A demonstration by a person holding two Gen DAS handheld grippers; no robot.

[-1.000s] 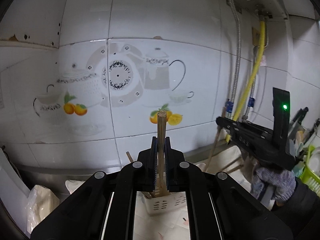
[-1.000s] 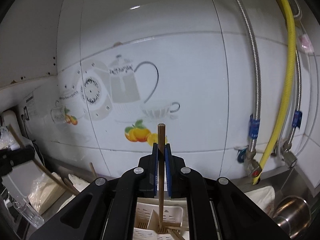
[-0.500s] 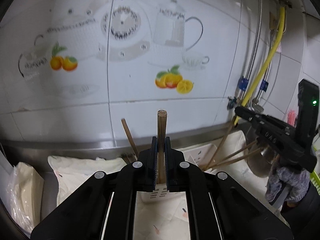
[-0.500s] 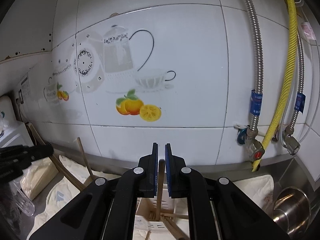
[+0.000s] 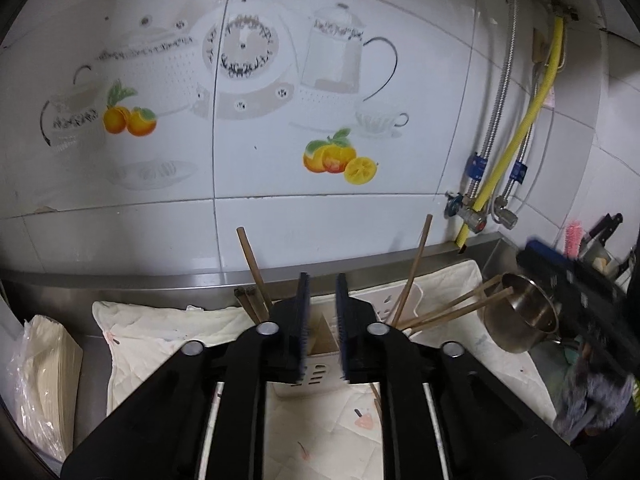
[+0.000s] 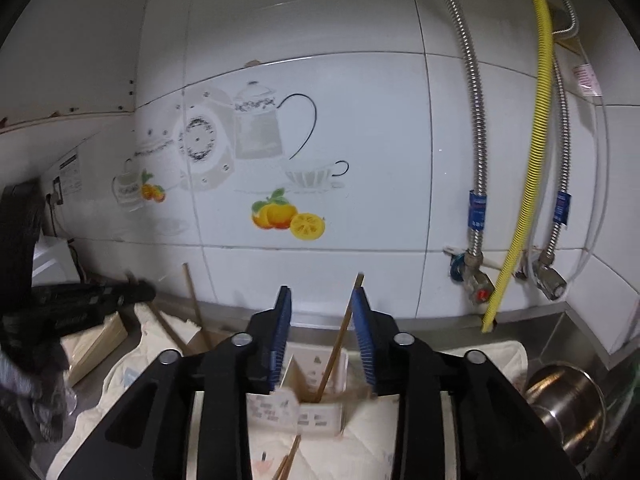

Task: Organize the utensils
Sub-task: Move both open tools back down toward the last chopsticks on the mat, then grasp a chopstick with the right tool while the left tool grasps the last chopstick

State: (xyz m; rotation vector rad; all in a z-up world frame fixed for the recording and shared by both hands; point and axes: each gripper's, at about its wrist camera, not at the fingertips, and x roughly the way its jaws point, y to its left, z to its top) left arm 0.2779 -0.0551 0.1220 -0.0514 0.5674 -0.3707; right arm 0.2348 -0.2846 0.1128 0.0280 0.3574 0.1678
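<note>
A white slotted utensil holder (image 5: 320, 374) stands on a pale cloth (image 5: 168, 332), straight below my left gripper (image 5: 320, 292), which is open and empty. Several wooden chopsticks (image 5: 412, 276) lean out of the holder. In the right wrist view the same holder (image 6: 316, 396) sits below my right gripper (image 6: 322, 300), which is open; a chopstick (image 6: 340, 340) stands in the holder between the spread jaws, free of them. More chopsticks (image 6: 288, 460) lie on the cloth. The right gripper (image 5: 576, 284) shows blurred at the right of the left wrist view.
A tiled wall with teapot and fruit prints rises behind the steel counter. Steel and yellow hoses (image 6: 532, 140) with valves run down at the right. A steel pot (image 5: 524, 316) sits right of the holder. A bagged stack of paper (image 5: 48, 376) lies at the left.
Both grippers have opened and let their chopsticks drop into the holder. Both views have tilted down towards the counter, and the right gripper has drawn back to the right.
</note>
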